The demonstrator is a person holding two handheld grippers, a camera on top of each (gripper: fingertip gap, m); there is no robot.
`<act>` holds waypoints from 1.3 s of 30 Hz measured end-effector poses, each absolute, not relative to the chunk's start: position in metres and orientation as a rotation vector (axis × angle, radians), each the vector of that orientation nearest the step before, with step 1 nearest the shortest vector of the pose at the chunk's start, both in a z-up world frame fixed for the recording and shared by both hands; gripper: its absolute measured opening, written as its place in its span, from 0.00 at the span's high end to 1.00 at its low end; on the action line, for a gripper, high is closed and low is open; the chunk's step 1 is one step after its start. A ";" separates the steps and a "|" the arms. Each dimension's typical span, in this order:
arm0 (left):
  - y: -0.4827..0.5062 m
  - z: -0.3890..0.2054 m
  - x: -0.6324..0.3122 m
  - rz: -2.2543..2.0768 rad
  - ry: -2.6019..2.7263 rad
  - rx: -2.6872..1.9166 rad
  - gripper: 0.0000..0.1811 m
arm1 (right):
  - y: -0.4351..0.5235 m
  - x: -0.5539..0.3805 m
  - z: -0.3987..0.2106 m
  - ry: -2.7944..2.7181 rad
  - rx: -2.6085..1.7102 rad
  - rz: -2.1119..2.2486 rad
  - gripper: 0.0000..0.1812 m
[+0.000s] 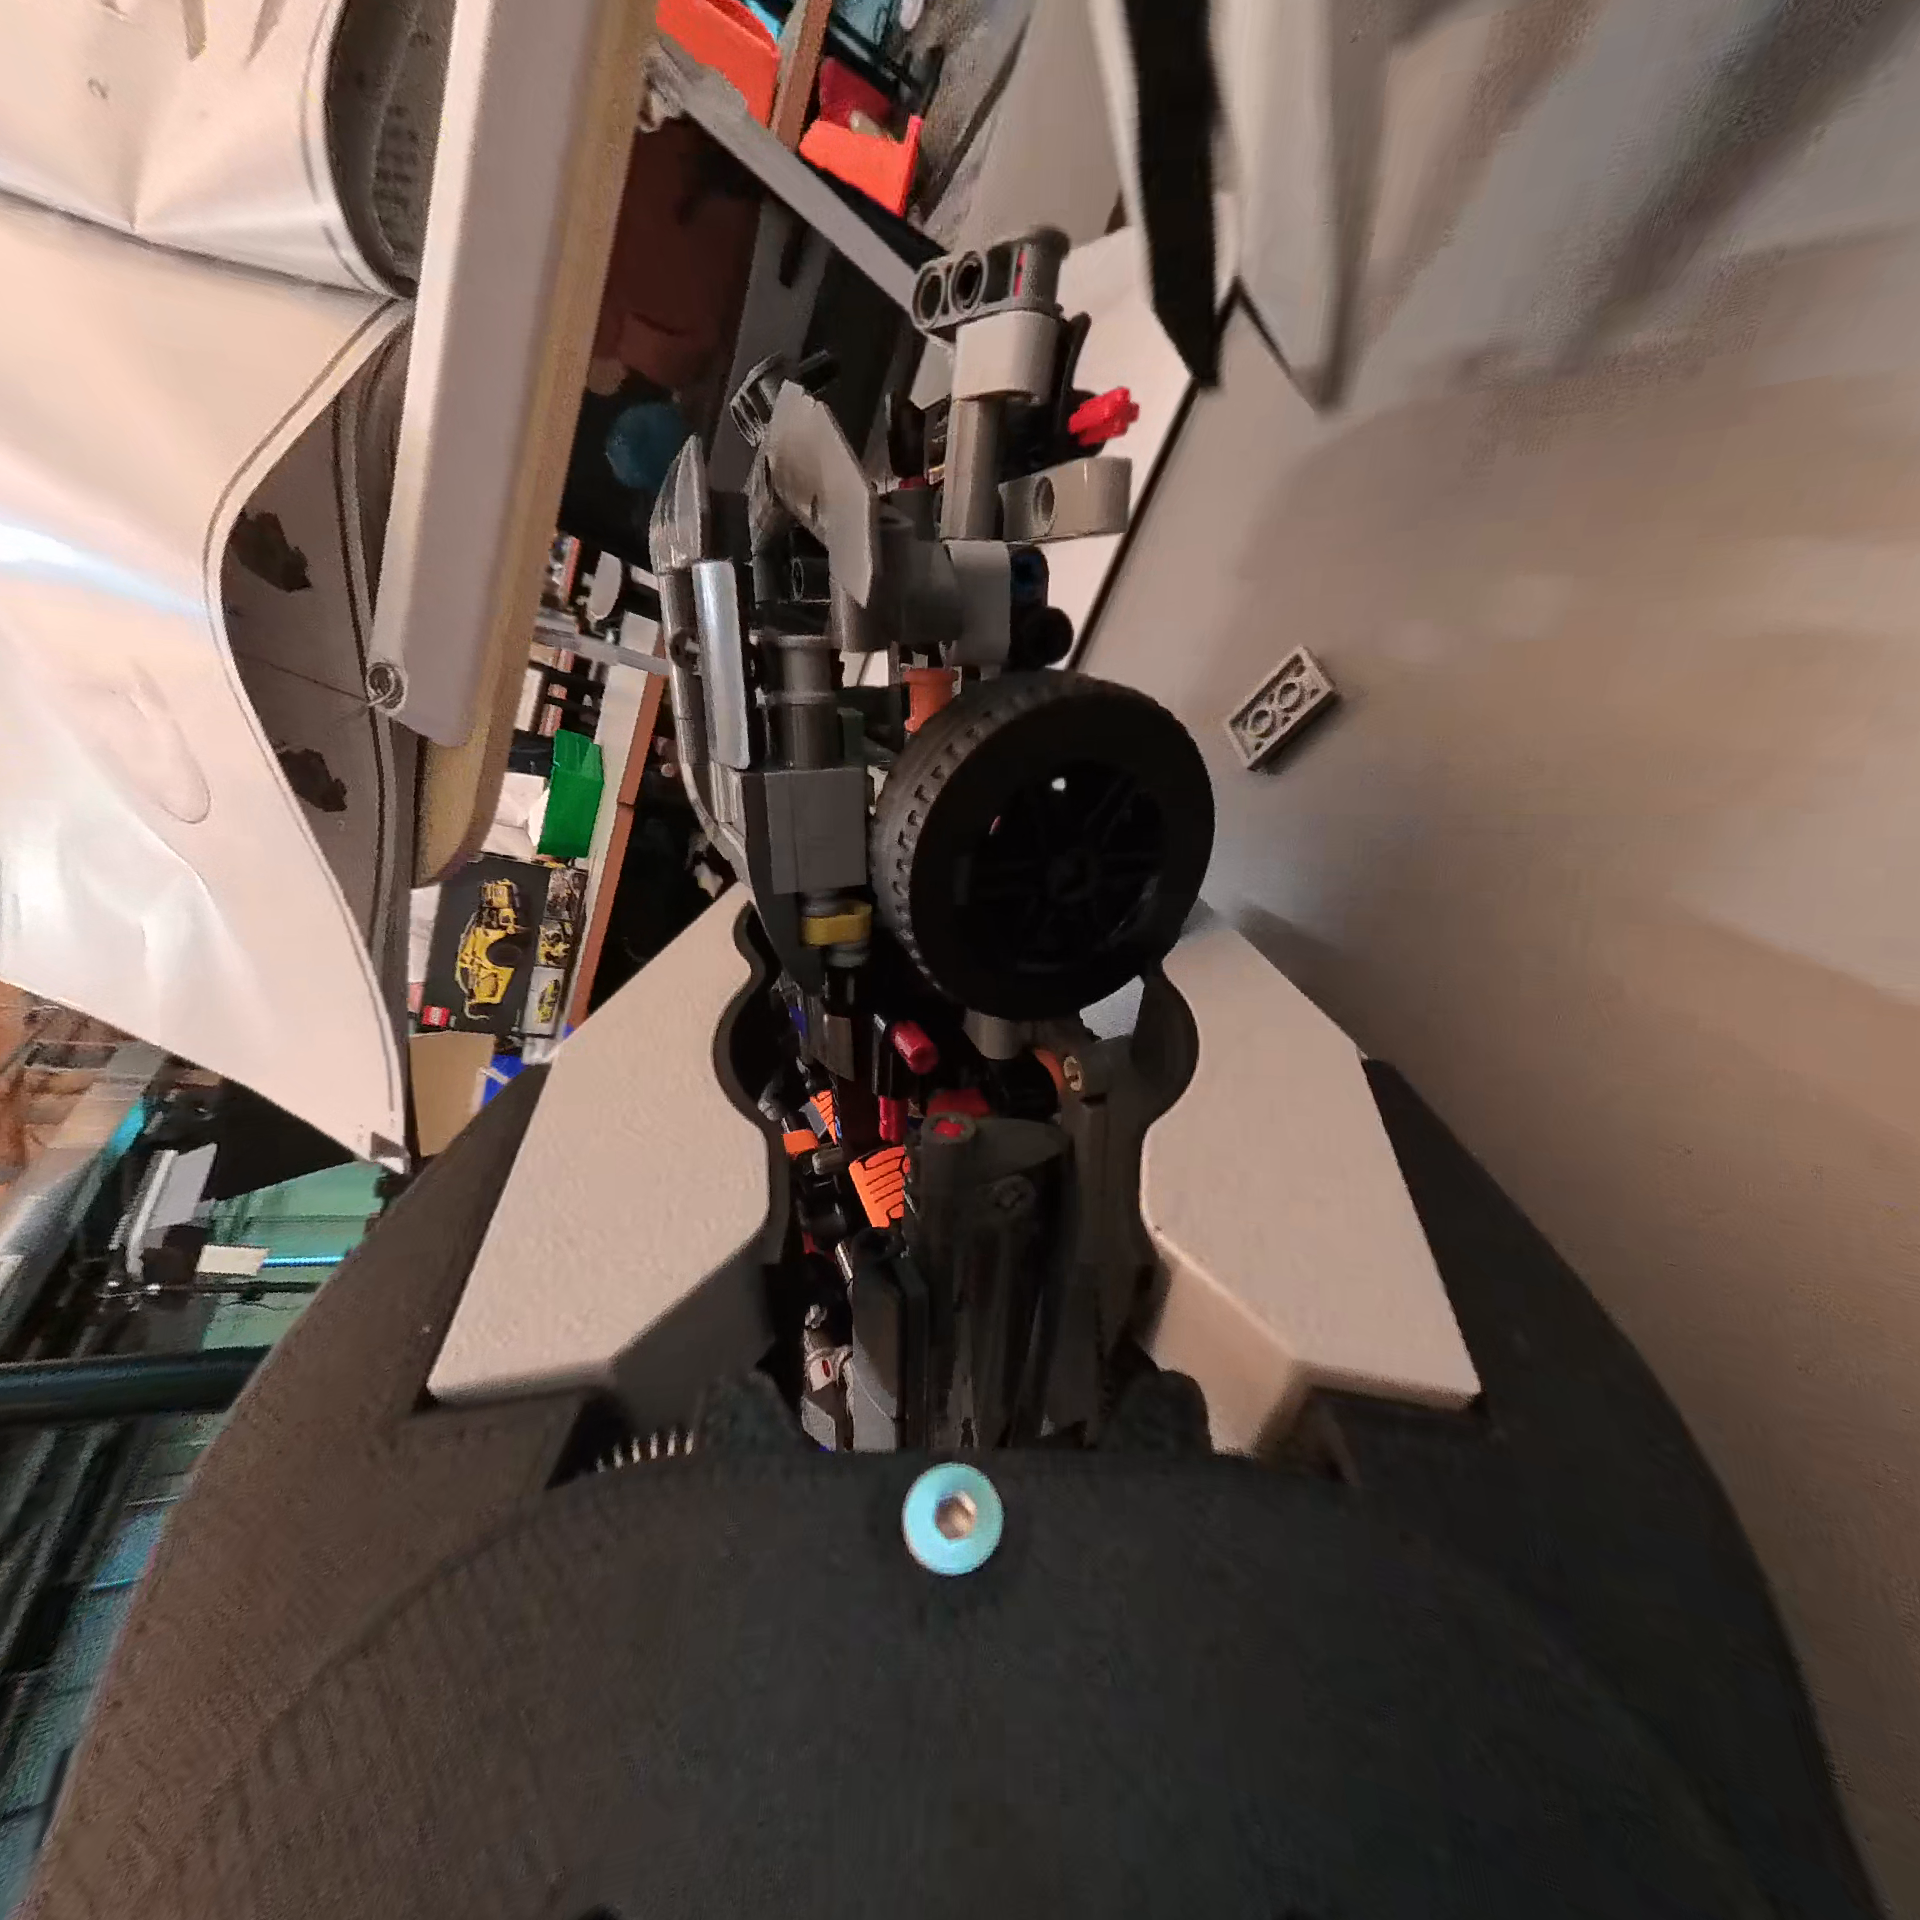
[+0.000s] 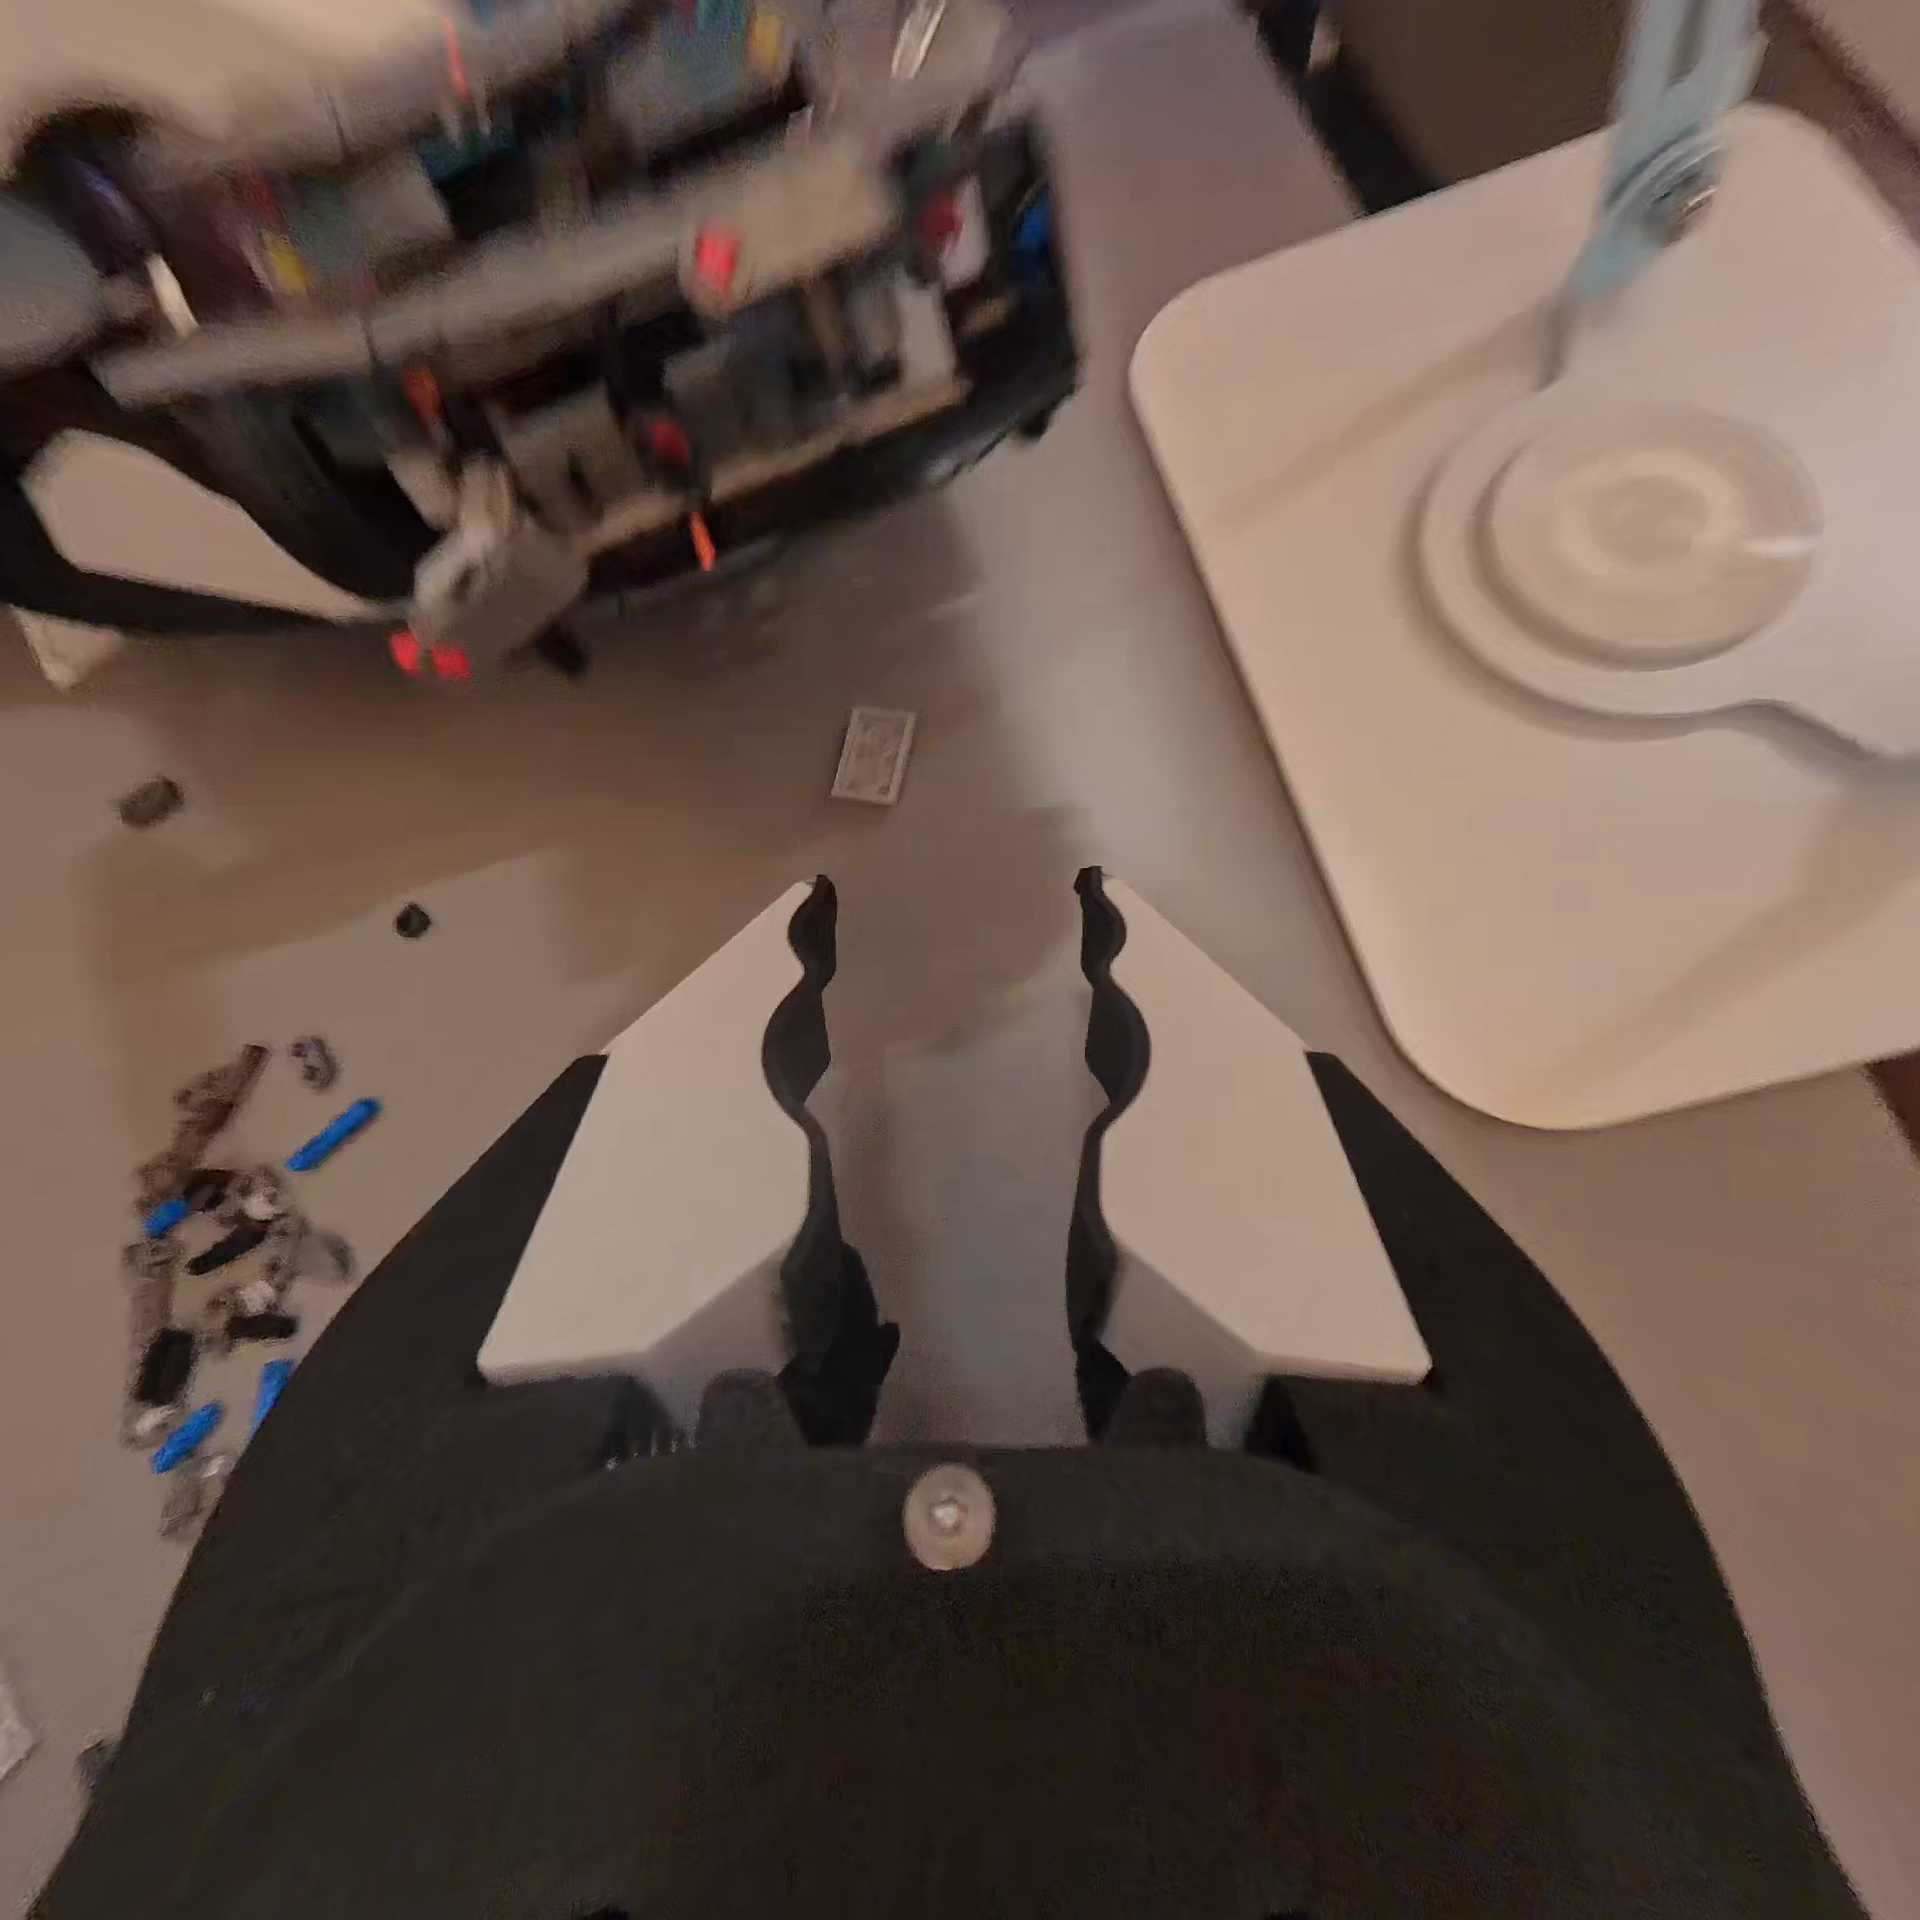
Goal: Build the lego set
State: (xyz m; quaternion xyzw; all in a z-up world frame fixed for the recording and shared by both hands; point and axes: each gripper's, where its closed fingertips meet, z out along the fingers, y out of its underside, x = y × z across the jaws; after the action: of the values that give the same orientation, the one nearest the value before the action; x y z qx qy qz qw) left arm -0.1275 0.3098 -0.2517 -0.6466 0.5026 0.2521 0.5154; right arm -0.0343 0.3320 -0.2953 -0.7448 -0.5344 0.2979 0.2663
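Note:
My left gripper (image 1: 961, 935) is shut on the grey and black lego car model (image 1: 831, 727), which it holds tilted on its side above the table. A black wheel (image 1: 1039, 842) of the model sits just past the fingertips. The same model shows blurred at the upper left of the right wrist view (image 2: 582, 343). A small grey plate brick (image 1: 1280, 707) lies loose on the table and also shows in the right wrist view (image 2: 875, 754). My right gripper (image 2: 954, 894) is open and empty, hovering over the table short of that plate.
A white square lamp base (image 2: 1538, 582) stands at the right. A pile of small black, grey and blue pieces (image 2: 223, 1268) lies at the left, with two stray dark pieces (image 2: 412, 921) nearby. An open instruction booklet (image 1: 156, 468) and cluttered shelves (image 1: 790, 135) sit behind the model.

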 end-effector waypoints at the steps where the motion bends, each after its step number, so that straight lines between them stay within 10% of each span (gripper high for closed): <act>1: 0.311 -0.250 -0.128 0.597 1.199 -1.558 0.63 | 0.326 -0.040 -0.304 -1.477 -2.001 0.762 0.75; 13: 0.314 -0.246 -0.128 0.537 1.163 -1.581 0.64 | 0.324 -0.087 -0.323 -1.481 -2.007 0.605 0.92; 39: 0.332 -0.298 -0.069 0.806 1.431 -1.591 0.70 | 0.284 0.071 -0.250 -1.406 -2.157 0.544 0.92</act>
State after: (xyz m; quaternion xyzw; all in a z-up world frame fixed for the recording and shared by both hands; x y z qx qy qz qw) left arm -0.0688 0.3320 -0.2977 -0.6333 0.5694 0.3208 0.4145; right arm 0.0705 0.2841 -0.2502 -0.7932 -0.5168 0.2000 0.2523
